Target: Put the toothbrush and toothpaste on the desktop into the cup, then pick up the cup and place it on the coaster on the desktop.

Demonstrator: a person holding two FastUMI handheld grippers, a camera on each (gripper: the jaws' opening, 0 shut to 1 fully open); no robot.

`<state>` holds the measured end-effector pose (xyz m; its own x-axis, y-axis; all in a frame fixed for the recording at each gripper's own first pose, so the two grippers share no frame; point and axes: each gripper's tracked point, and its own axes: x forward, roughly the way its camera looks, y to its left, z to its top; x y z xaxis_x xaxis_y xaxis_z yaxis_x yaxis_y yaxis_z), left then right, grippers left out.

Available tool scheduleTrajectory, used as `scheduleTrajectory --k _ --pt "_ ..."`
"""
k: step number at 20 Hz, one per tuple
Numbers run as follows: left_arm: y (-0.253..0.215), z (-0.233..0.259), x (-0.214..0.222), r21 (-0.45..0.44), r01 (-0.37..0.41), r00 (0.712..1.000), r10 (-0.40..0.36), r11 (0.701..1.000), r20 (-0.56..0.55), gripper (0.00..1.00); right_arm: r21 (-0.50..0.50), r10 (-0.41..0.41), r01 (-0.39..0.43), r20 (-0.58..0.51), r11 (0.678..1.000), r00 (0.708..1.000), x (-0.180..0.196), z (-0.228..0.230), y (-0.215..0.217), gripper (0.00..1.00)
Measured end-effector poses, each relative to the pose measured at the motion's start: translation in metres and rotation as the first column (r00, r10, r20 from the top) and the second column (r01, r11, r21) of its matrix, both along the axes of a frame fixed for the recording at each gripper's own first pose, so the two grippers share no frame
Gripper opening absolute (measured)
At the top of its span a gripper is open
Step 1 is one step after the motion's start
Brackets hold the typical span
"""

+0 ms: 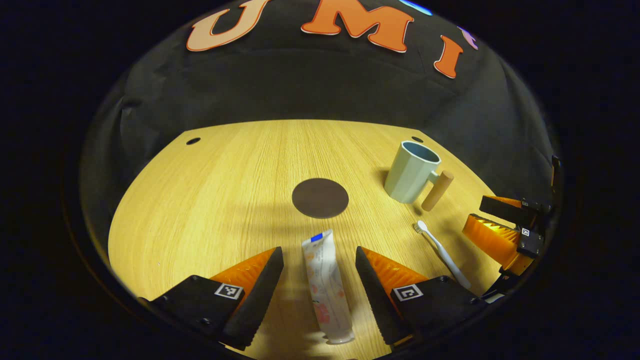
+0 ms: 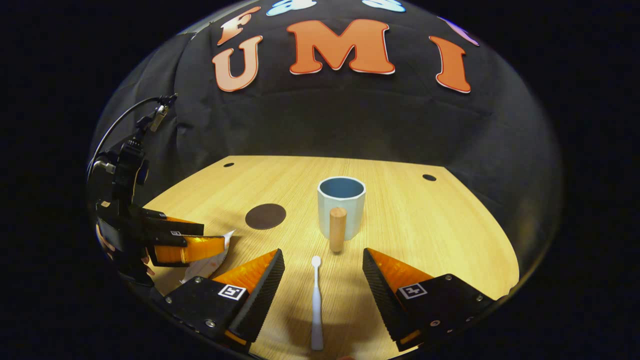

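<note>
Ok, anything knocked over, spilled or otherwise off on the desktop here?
Nothing stands out. The cup stands upright and empty, the coaster lies flat and bare, and the toothpaste and toothbrush each lie flat between open tongs.

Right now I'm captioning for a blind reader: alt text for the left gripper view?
An open tool straddles a toothpaste tube lying on a wooden desktop. Beyond it sit a dark round coaster, an empty cup and a toothbrush.
</note>
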<state>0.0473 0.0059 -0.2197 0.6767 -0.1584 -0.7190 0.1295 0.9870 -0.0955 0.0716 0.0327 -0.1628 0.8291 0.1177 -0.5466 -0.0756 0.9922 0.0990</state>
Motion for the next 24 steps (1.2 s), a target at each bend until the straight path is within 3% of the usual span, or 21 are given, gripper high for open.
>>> scheduleTrajectory --k 1,3,4,8,10,11,12,14,19,20,21,24 --pt "-0.005 -0.003 -0.001 -0.003 0.013 1.0 -0.013 1.0 -0.014 0.96 0.002 0.006 -0.006 -0.018 1.0 1.0 0.0 -0.005 0.003 0.94" --pt "-0.013 -0.018 -0.015 -0.029 0.017 0.994 -0.019 0.999 -0.104 0.87 0.001 0.015 -0.015 -0.043 1.0 0.999 -0.002 -0.008 0.004 0.94" --pt "-0.012 -0.023 -0.016 -0.032 0.008 0.993 -0.012 0.999 -0.12 0.77 0.0 0.019 -0.019 -0.052 1.0 0.998 -0.003 -0.012 0.006 0.94" --pt "-0.006 -0.025 -0.018 0.011 -0.004 0.993 0.005 1.0 -0.119 0.74 0.008 0.031 -0.031 -0.098 0.999 0.995 -0.008 -0.024 0.01 0.94" --pt "0.0 -0.016 -0.021 0.043 -0.02 0.992 0.025 0.999 -0.121 0.52 0.015 0.047 -0.045 -0.121 0.999 0.991 -0.011 -0.03 0.013 0.93" --pt "0.0 -0.025 -0.019 0.045 -0.029 0.991 0.035 0.999 -0.126 0.5 0.02 0.053 -0.051 -0.135 0.998 0.989 -0.013 -0.034 0.017 0.89" --pt "0.001 -0.024 -0.019 0.044 -0.042 0.991 0.048 0.998 -0.124 0.41 0.025 0.064 -0.061 -0.157 0.998 0.986 -0.016 -0.039 0.02 0.85" --pt "-0.004 -0.025 -0.016 -0.004 -0.044 0.991 0.044 0.999 -0.125 0.22 0.028 0.065 -0.061 -0.185 0.998 0.981 -0.019 -0.045 0.022 0.79" --pt "-0.004 -0.023 -0.013 -0.021 -0.041 0.993 0.039 0.999 -0.112 0.15 0.062 0.07 -0.055 -0.263 0.997 0.962 -0.022 -0.064 0.025 0.69" --pt "-0.004 -0.022 -0.012 -0.022 -0.046 0.993 0.044 0.999 -0.109 0.15 0.058 0.064 -0.05 -0.271 0.997 0.96 -0.021 -0.066 0.024 0.63" --pt "-0.005 -0.023 -0.013 -0.016 -0.049 0.993 0.047 0.999 -0.106 0.15 0.047 0.057 -0.046 -0.278 0.998 0.959 -0.022 -0.072 0.022 0.66" --pt "-0.006 -0.021 -0.013 -0.004 -0.053 0.995 0.052 0.999 -0.086 0.15 0.025 0.052 -0.047 -0.282 0.999 0.958 -0.021 -0.076 0.019 0.61"
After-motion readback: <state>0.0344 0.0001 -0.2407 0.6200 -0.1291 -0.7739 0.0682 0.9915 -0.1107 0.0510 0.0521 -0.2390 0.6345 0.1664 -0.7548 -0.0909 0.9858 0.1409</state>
